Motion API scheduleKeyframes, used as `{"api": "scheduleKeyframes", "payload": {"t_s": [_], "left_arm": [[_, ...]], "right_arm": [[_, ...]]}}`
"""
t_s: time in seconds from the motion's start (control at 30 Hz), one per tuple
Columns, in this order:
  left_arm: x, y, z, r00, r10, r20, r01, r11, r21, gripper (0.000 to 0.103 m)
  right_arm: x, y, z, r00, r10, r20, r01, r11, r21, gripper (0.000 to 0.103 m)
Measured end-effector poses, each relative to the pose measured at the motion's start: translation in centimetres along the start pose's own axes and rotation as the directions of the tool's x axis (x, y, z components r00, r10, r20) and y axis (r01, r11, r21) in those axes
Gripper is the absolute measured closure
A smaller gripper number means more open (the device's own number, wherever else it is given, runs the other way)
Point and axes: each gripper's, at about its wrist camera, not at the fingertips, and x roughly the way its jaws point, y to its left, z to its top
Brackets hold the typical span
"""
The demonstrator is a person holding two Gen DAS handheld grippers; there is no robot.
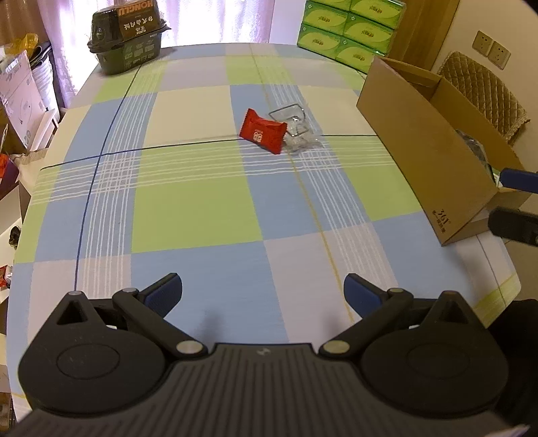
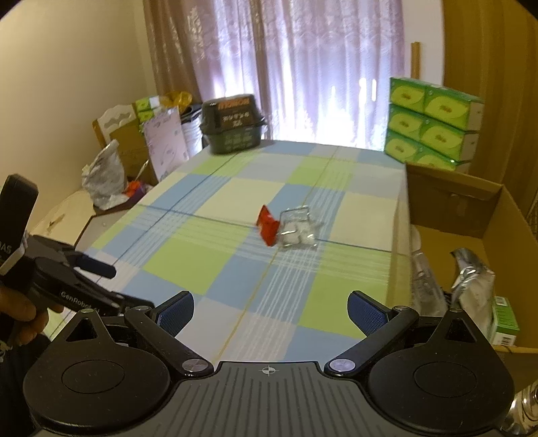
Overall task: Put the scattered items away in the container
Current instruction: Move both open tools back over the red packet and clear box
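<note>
A red snack packet (image 1: pixel 263 131) (image 2: pixel 267 226) lies mid-table on the checked cloth, touching a clear plastic packet (image 1: pixel 296 129) (image 2: pixel 298 230) on its right. A brown cardboard box (image 1: pixel 427 158) (image 2: pixel 470 215) stands open at the table's right edge; a silver pouch (image 2: pixel 474 282) and a green carton (image 2: pixel 504 322) lie inside. My left gripper (image 1: pixel 263 292) is open over the near cloth, well short of the packets, holding nothing. My right gripper (image 2: pixel 270 314) is open and empty too, near the box's left wall. The left gripper (image 2: pixel 84 269) also shows at the right wrist view's left, held by a hand (image 2: pixel 16 316).
A dark green boxed item (image 1: pixel 129 33) (image 2: pixel 232 129) sits at the table's far left corner. Stacked green tissue boxes (image 1: pixel 349 27) (image 2: pixel 433 124) stand at the far right. Bags and cartons (image 2: pixel 134 148) crowd the floor left of the table. A padded chair (image 1: pixel 481 87) is behind the box.
</note>
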Motion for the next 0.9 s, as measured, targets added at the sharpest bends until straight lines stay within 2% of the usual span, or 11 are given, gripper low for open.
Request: {"api": "scheduleKeyframes", "payload": {"t_s": [0.63, 0.9], "left_arm": [[2.8, 2.4, 1.3, 1.000, 0.000, -0.016, 0.001, 1.000, 0.015, 0.002], [5.3, 3.4, 2.9, 1.000, 0.025, -0.004, -0.024, 0.995, 0.096, 0.002]], "right_arm": [[6.0, 1.7, 0.9, 0.997, 0.016, -0.081, -0.019, 0.999, -0.038, 0.001], [10.0, 0.6, 1.4, 0.996, -0.028, -0.090, 0.027, 0.999, -0.020, 0.001]]}}
